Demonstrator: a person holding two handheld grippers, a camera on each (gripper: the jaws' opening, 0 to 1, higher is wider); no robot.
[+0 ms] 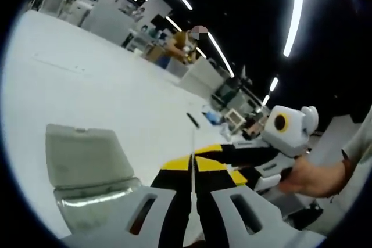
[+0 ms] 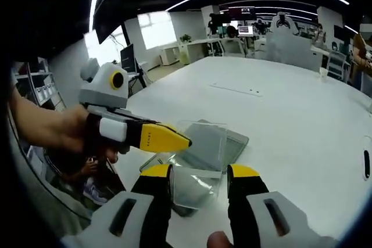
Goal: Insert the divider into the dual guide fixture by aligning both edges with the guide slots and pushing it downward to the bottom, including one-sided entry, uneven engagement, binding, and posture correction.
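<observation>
A: What is seen at the left of the left gripper view?

B: A grey, box-shaped fixture (image 1: 87, 169) with rounded corners is seen lying on the white table (image 1: 87, 85); a glossy, translucent strip is shown across its lower part. Whether anything is held inside it cannot be told.

A: And the left gripper (image 1: 193, 164)?

B: Its yellow-tipped black jaws are pressed together on a thin clear divider (image 1: 192, 143), seen edge-on as a pale line running away along the jaws. To the right, the right gripper (image 1: 238, 175) is held by a hand (image 1: 314, 175).

A: What is shown in the right gripper view?

B: At the left, the left gripper (image 2: 174, 140) is gripped by a hand (image 2: 58, 129), its yellow tips closed on the divider's (image 2: 200, 143) edge. The divider is a clear, flat, rounded-cornered sheet, held above the grey fixture (image 2: 232, 143), its long axis hard to judge. The right gripper's (image 2: 199, 172) jaws are spread apart, and the sheet's near part is seen between them; contact cannot be told.
</observation>
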